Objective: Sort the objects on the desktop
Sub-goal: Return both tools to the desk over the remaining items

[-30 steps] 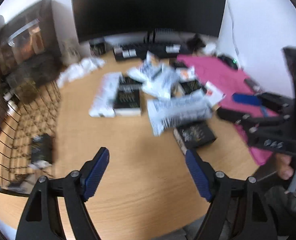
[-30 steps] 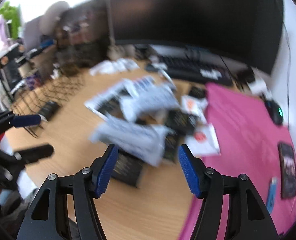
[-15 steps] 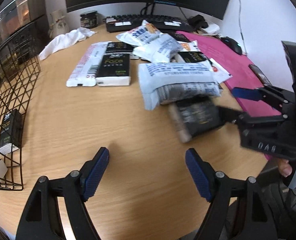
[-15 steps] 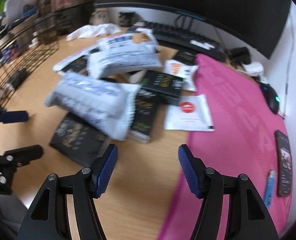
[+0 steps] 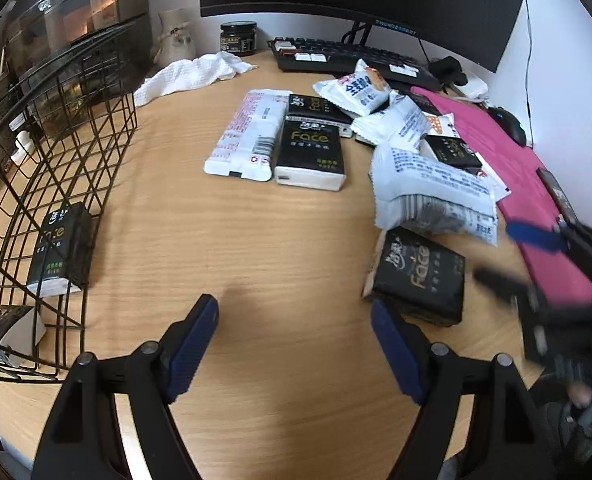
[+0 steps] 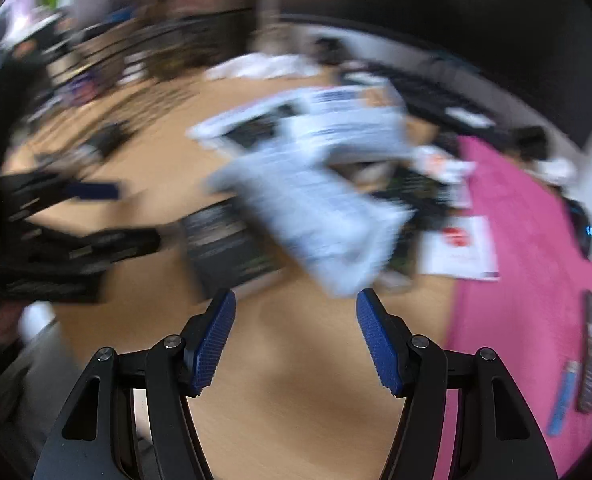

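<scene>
The black tissue pack (image 5: 416, 280) marked "Face" lies flat on the desk (image 5: 256, 240), just ahead and to the right of the left gripper (image 5: 294, 344). Its long side points away from the gripper, toward the big white snack bag (image 5: 432, 192) that rests on its far end. The left gripper's jaws are wide open and hold nothing. The right gripper (image 6: 296, 340) also has open jaws with nothing between them; its picture is blurry, but the same pack (image 6: 228, 244) sits just ahead of it. Both look about equally near. The wire basket (image 5: 56, 160) on the left already holds one black pack (image 5: 58, 248).
</scene>
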Motion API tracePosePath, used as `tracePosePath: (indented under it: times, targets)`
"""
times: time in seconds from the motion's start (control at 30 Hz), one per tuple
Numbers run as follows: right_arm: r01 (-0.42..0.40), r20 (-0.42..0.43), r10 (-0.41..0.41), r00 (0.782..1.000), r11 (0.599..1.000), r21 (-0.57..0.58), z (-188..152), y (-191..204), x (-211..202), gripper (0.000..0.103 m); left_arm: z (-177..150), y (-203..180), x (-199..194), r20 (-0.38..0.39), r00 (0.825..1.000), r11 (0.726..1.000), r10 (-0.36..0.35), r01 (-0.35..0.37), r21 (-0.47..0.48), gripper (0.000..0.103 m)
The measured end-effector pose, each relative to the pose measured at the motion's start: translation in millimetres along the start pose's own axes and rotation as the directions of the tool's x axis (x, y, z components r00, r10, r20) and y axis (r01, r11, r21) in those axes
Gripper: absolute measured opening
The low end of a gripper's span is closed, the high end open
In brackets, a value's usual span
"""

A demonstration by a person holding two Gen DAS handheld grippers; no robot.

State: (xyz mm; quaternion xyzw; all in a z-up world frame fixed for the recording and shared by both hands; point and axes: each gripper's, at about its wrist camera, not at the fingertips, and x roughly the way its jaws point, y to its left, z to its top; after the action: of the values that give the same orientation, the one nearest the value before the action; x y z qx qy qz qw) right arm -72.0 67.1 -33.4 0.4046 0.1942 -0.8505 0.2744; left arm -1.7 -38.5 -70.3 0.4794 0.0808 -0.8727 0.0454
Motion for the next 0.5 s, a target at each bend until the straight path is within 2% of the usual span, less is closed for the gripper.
tracePosePath:
  times: [0.1,0.2,0.4,0.5]
  targets:
    - [0.02,0.022,-0.022,1.0,0.998,0.064,5.1,-16.0,8.8,0.062,-2.1,-9.7,2.2,-0.016,1.0,1.0,0.001,0.0,0.028,0.081]
    - [0.008,0.025,-0.01,1.0,0.998,0.066,8.4,-11.4,15.4,0.062,-4.5,-18.3,5.7,-0.018,1.0,0.998,-0.001,0.002,0.059,0.081]
    - [-0.058,0.009,0.058,0.998,0.998,-0.015,8.2,9.7,14.2,0.062,-2.5,-10.6,9.8,-0.001,0.998,0.997,0.064,-0.064,0.049,0.081]
    - [-0.148,-0.012,0.148,0.989,0.988,-0.044,5.5,19.3,9.9,0.062,1.0,5.5,8.6,0.002,0.997,0.997,0.075,-0.075,-0.007,0.081]
